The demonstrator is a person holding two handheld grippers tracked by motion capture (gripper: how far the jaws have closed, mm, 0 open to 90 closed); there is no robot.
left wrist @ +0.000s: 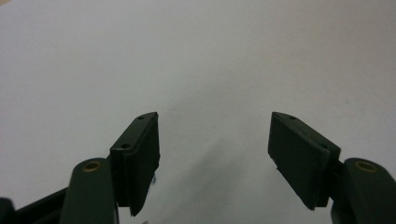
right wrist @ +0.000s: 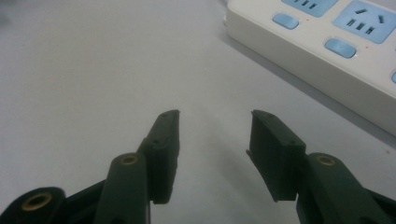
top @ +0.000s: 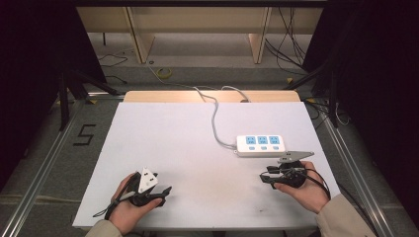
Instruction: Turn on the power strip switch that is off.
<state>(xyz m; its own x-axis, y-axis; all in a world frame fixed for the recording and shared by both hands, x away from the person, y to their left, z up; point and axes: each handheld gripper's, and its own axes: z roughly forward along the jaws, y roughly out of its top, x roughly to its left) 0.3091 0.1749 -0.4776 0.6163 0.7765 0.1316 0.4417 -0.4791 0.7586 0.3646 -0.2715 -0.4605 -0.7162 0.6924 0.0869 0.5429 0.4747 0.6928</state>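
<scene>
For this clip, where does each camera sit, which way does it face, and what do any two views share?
High view: above the person's side, looking forward and down on the white table; both forearms and hands enter from below, left tongs and right tongs.
Left gripper view: rides the left tongs, looking along open black jaws onto bare table.
Right gripper view: rides the right tongs, jaws open, facing the white power strip with blue sockets.
Shared: the strip also lies in the high view.
</scene>
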